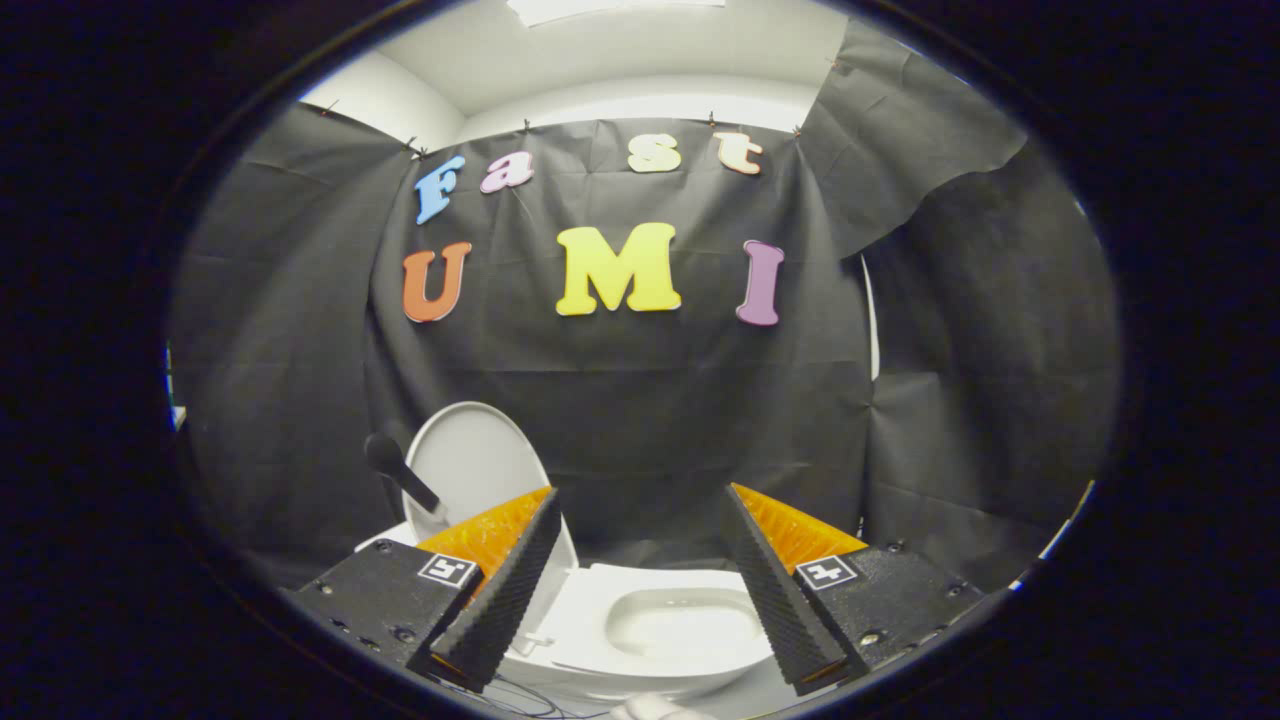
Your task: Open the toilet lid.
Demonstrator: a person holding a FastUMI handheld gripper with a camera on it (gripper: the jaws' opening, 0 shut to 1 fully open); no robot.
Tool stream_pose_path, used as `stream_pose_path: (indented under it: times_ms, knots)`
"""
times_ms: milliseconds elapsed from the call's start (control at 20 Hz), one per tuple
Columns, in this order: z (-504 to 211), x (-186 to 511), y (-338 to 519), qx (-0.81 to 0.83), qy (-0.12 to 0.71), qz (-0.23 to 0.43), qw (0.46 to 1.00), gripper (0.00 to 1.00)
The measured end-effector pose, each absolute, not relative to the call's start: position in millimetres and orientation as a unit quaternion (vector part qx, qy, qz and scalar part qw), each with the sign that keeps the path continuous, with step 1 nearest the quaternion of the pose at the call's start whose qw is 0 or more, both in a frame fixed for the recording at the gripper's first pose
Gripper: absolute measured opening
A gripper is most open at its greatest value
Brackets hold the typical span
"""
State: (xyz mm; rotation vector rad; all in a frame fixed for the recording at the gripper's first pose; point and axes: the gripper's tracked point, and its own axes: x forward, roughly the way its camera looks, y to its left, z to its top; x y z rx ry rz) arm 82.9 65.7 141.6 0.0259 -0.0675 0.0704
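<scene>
Hand-held gripper: the hand-held gripper (640, 585) has its two fingers spread wide apart, with nothing held and nothing touching either of them.
Toilet lid: the white oval plastic toilet lid (470, 465) stands raised, close to upright, at the far left behind the left finger, in front of the black cloth wall (620, 400).
Toilet seat and bowl: the white glossy toilet seat (585, 615) lies flat around the open bowl (685, 625), which sits between the fingers and just beyond them.
Black handle: a dark rod with a rounded end (400, 472) rises at a slant across the left side of the lid; what it belongs to cannot be told.
Task stage: judged from the raised lid, the opening looks done or nearly so; whether the lid rests against anything behind it is hidden.
Doing it well: if the lid needs a last nudge, push near its upper rim with one finger, slowly, so that it settles back rather than bouncing forward.
Risk: a lid short of its tipping point may fall shut again; draw back straight, clear of the dark rod.
</scene>
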Motion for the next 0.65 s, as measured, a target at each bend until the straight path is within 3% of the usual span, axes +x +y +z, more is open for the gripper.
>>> stream_pose_path:
  times_ms: [650]
  knots:
    - [55, 30, -9, 0.03, 0.014, -0.023, 0.999, 1.0]
